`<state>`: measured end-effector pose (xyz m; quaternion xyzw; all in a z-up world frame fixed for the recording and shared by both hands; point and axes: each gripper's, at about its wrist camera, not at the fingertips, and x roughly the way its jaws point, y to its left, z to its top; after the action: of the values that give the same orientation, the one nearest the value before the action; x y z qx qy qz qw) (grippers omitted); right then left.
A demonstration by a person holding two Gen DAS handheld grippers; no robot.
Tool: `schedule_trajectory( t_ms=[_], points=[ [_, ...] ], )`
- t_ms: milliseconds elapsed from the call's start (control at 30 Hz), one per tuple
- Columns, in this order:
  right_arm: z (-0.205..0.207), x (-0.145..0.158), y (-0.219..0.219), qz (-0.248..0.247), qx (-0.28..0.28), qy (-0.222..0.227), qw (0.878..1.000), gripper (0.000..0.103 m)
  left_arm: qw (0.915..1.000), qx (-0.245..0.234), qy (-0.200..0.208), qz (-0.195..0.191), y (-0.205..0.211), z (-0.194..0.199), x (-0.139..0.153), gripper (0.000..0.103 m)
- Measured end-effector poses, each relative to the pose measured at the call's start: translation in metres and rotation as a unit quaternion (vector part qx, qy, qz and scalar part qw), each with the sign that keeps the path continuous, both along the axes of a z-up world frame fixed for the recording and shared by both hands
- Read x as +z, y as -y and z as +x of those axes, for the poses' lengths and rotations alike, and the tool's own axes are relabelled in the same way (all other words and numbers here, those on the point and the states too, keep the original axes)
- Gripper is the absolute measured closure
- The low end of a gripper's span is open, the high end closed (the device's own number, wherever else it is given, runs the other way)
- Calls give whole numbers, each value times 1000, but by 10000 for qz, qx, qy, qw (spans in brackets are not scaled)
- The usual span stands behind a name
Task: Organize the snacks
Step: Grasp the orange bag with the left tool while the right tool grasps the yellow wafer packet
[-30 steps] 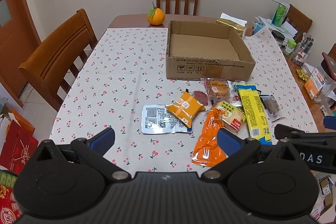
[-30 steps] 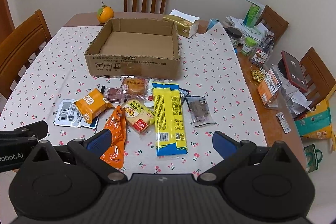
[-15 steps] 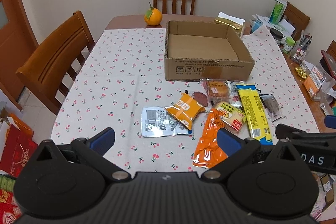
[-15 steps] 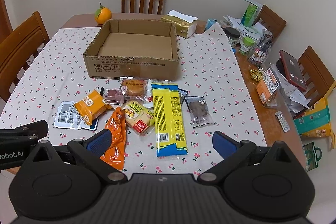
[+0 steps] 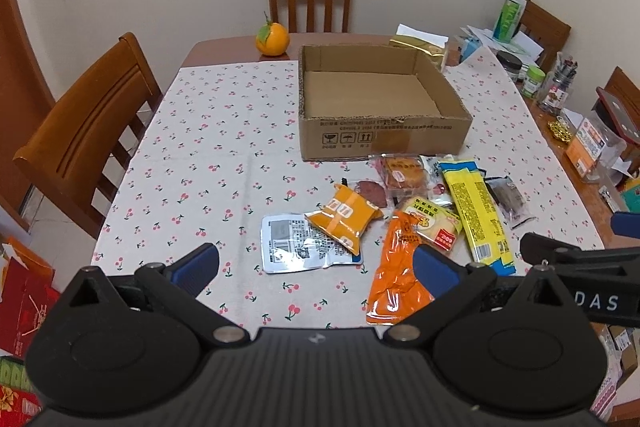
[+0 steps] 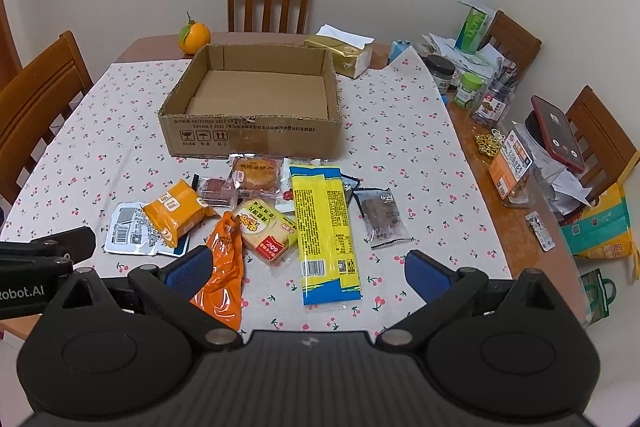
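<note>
Several snack packets lie on the cherry-print tablecloth in front of an empty cardboard box. Among them are an orange pouch, a silver packet, a long orange bag and a long yellow pack. A yellow cracker pack and a dark bar in clear wrap lie there too. My left gripper hovers open above the table's near edge, holding nothing. My right gripper is open too, above the near end of the yellow pack.
An orange fruit sits behind the box, a tissue box beside it. Jars, papers and a phone crowd the table's right edge. Wooden chairs stand at the left, far and right sides.
Both grippers have drawn back and up a little, so the table looks slightly farther away. Nothing on the table has moved.
</note>
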<state>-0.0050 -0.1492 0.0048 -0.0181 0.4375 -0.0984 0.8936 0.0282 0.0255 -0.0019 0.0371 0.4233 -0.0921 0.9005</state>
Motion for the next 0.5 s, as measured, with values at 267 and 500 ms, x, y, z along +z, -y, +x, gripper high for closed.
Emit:
schedule_trajectory(
  t_ms=[267,500],
  points=[
    [-3,1,7,-27,189,224,9996,0,9997,-194,165,-56,7,2,1,1],
    [0,-4,28,-421,377,440,9974,0,9986,-269,443,-79,23,8,-5,1]
  ],
)
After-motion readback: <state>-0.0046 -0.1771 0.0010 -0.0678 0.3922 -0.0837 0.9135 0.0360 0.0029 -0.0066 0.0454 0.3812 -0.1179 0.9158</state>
